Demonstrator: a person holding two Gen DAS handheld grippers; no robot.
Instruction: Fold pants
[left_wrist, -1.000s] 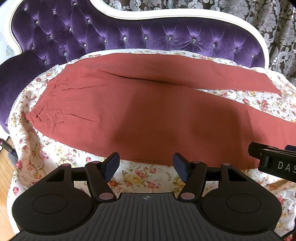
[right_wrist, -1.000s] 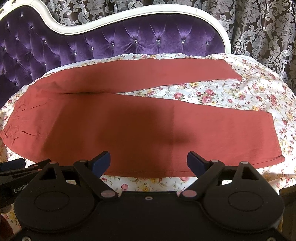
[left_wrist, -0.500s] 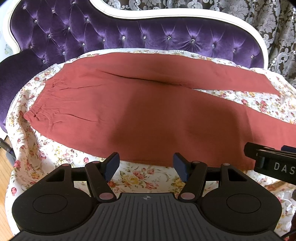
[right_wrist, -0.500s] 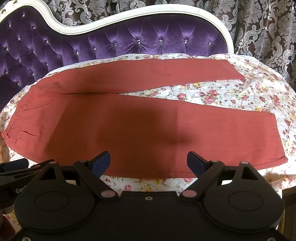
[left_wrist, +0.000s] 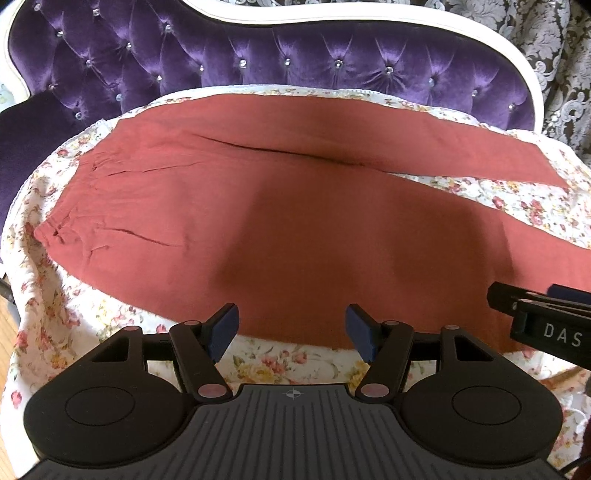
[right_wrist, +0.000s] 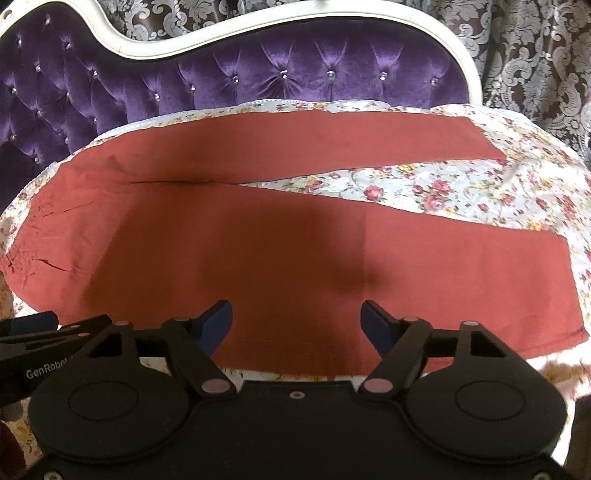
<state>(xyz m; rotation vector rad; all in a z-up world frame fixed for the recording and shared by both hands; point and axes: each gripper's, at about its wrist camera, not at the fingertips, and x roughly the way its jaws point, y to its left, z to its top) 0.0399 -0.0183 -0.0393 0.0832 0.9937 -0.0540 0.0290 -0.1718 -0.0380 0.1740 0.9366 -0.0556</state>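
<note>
Pants (left_wrist: 280, 206): rust-red, spread flat on floral cover (left_wrist: 266, 365).
Left gripper (left_wrist: 291, 326): jaws spread, empty.
Right gripper (right_wrist: 297, 323): jaws spread, just been closing, near hem edge between them, untouched.

The near leg of the pants (left_wrist: 295, 229) runs off the right edge in the left wrist view. The right gripper (left_wrist: 546, 317) is cut by that edge, and its pads are unseen there.

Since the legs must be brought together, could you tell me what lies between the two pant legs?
Only bare floral sheet shows between the far leg and the near leg, clearest in the right wrist view.
</note>
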